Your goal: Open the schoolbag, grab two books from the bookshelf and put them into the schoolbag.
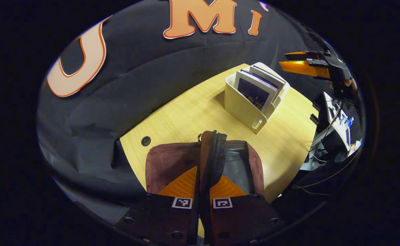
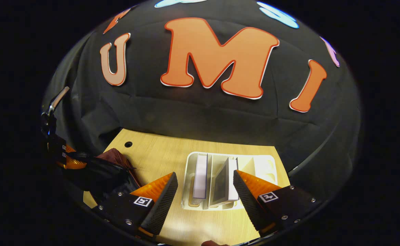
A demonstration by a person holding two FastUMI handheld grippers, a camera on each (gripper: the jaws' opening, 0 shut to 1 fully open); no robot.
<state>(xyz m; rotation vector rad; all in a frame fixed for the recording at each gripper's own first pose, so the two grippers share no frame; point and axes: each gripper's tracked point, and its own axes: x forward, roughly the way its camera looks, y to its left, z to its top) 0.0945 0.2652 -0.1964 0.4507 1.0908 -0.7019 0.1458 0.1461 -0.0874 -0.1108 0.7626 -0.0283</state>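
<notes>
I can read no words or numbers on anything here. The only signs are small square black-and-white coded markers, one on each of my left gripper's (image 1: 205,194) fingers above the schoolbag (image 1: 172,164), and one on each of my right gripper's (image 2: 205,191) fingers flanking the bookshelf (image 2: 268,164). The book (image 1: 254,92) covers in that bookshelf are too small for me to make out any title.

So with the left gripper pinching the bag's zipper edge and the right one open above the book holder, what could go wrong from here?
The right gripper spans two books in the bookshelf; it may catch both or tip the leaning one.

The left gripper holds only the schoolbag by its zipper edge; a slip could let the opening fall shut.

Pulling a book may drag the light bookshelf along the table.
</notes>
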